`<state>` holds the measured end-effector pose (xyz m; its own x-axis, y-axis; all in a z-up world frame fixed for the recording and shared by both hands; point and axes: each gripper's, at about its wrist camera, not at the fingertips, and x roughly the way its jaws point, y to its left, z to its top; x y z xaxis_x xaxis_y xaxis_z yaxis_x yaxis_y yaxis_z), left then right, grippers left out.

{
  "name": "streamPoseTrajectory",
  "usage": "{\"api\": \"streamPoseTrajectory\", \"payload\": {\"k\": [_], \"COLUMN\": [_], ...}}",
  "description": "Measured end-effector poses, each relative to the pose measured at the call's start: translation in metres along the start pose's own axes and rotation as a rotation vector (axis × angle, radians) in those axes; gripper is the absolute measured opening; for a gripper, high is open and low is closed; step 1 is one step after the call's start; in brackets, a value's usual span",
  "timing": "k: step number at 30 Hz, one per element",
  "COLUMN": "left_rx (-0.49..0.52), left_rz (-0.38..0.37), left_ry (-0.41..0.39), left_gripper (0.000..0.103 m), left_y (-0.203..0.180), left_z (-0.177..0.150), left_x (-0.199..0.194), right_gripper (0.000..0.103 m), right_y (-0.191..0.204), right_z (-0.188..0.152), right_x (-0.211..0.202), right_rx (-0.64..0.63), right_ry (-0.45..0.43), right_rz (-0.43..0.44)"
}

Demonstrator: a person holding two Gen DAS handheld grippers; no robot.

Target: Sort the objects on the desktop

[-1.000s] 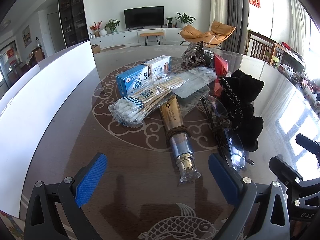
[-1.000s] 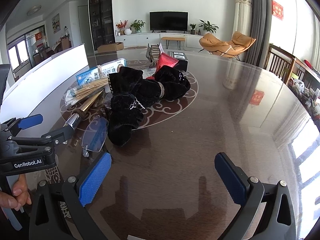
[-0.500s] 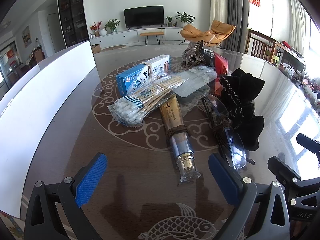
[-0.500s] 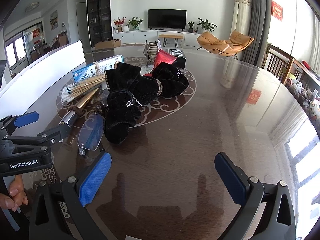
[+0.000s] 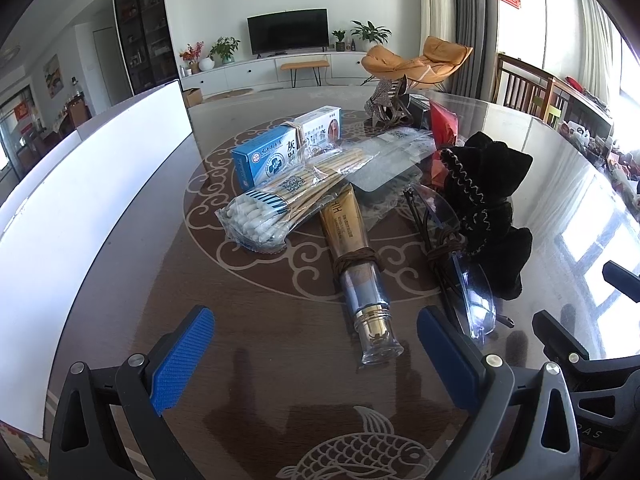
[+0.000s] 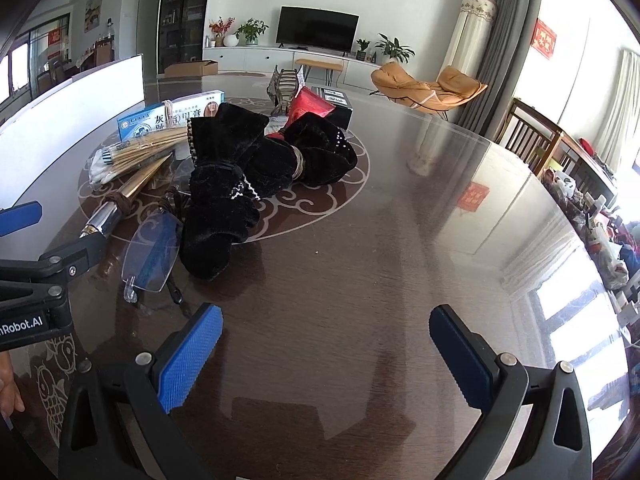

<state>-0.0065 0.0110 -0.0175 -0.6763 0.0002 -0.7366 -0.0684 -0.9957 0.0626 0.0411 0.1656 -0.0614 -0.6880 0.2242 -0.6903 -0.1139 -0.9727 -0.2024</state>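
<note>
Clutter in the middle of the glass table, nothing sorted yet. Left gripper spread wide and empty, hovering near the cap of the gold tube. Right gripper likewise spread, over bare glass, black velvet bow ahead to its left. Best to go low along the tube, straddle the clear cap, avoid the glasses lying just beside, close gently on slippery plastic.
</note>
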Motion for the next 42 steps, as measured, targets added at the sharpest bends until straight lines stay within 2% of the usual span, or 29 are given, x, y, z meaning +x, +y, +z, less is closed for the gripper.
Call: {"api": "streamPoseTrajectory", "payload": {"k": [17, 26, 31, 42], "left_rx": [0.017, 0.022, 0.026, 0.026], "left_rz": [0.018, 0.025, 0.028, 0.025], "left_ry": [0.018, 0.030, 0.033, 0.034], "left_gripper": [0.103, 0.103, 0.103, 0.103], "left_y": [-0.002, -0.004, -0.005, -0.005], "left_z": [0.000, 0.001, 0.001, 0.001], "left_x": [0.001, 0.005, 0.006, 0.007], "right_gripper": [0.103, 0.103, 0.103, 0.103], "right_y": [-0.004, -0.023, -0.016, -0.004], "right_z": [0.005, 0.016, 0.020, 0.026], "right_x": [0.012, 0.030, 0.028, 0.026], "right_rx": [0.018, 0.105, 0.052, -0.003], "right_ry": [0.072, 0.205, 0.227, 0.251], "right_rz": [-0.014, 0.086, 0.035, -0.015]}}
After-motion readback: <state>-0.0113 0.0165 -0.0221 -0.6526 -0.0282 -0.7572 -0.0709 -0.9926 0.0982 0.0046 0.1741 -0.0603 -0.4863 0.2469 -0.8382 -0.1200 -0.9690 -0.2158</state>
